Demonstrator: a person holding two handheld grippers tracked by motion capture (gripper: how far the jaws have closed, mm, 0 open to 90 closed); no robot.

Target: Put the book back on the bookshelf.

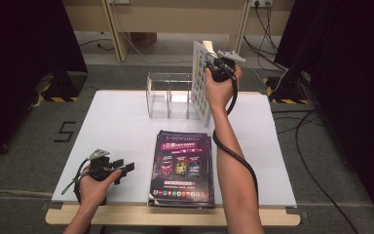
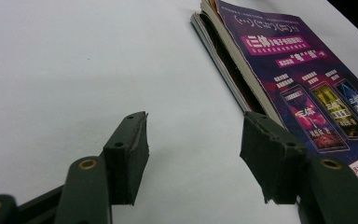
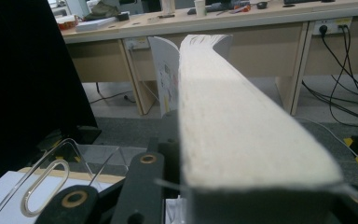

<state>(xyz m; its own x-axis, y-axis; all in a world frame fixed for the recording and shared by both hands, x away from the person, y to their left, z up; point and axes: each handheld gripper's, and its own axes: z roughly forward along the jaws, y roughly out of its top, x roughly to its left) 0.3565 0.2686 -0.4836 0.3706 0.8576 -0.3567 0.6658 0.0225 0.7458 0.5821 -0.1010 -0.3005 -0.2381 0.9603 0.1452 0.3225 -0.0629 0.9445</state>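
The top magazine [image 2: 307,93] of the near pile bears "三体" in white on purple. A black "5" [image 1: 64,131] marks the floor, left of the table.

White table top [image 1: 117,126], stacked purple-covered magazines [image 1: 182,168], clear acrylic holder [image 1: 169,95]

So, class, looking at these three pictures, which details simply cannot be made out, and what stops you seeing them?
- Held book, right gripper view: its cover is hidden, since its own page edges face the camera.
- Right gripper, high view: the pads are hidden by the hand and book.
- Stack of magazines, high view: the print is too small to read; in the left gripper view the frame edge cuts it off.
- Clear acrylic rack, high view: its right end sits behind the book.
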